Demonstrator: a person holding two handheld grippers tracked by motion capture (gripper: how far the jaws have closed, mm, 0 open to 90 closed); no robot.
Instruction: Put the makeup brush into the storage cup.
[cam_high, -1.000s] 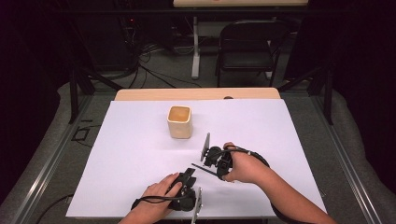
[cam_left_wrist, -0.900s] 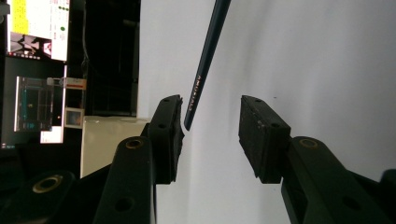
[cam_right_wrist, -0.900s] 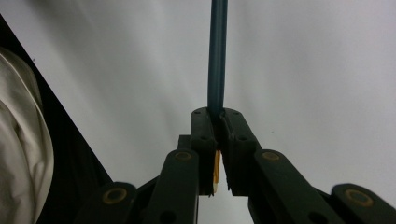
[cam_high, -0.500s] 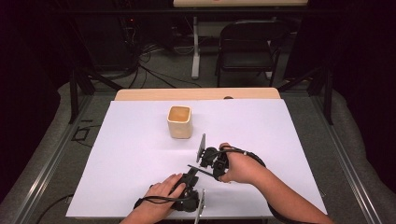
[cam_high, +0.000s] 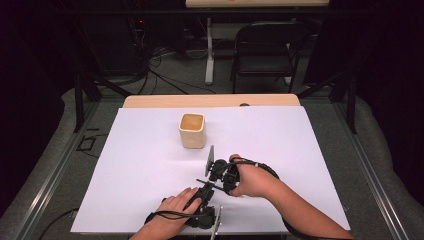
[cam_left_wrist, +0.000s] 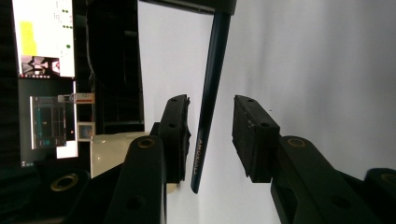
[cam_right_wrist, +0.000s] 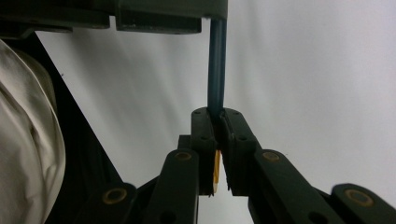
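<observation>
Counter (cam_high: 150, 150) first: it is big and has a white sheet over it, with a strip of bare wood along the far edge. A black folding chair (cam_high: 270, 47) stands on the floor behind it.

A square, cream-colored cup (cam_high: 192, 130) sits on the white sheet, toward the far middle. It stands upright and is well apart from the two claws.

Two hands come in from the near edge. The left hand (cam_high: 175, 207) holds the left claw (cam_high: 205, 186), low and close to the near edge of the counter. The right hand (cam_high: 250, 177) holds the right claw (cam_high: 214, 172), just beyond the left one. The two claws are very close to each other.

The right claw (cam_right_wrist: 216, 121) is squeezed tight on a dark blue pencil (cam_right_wrist: 217, 60). The pencil's yellow end pokes out behind the pads. The long blue part sticks out in front of the claw.

In the left gripper view, the left claw (cam_left_wrist: 211, 135) is partly open, and its jaws have just been closing. The pencil (cam_left_wrist: 210, 98) passes between its two pads. It lies just beside one pad (cam_left_wrist: 177, 135), and I cannot tell if it touches it. There is a clear gap to the other pad (cam_left_wrist: 254, 135). So the left claw is not gripping the pencil yet.
</observation>
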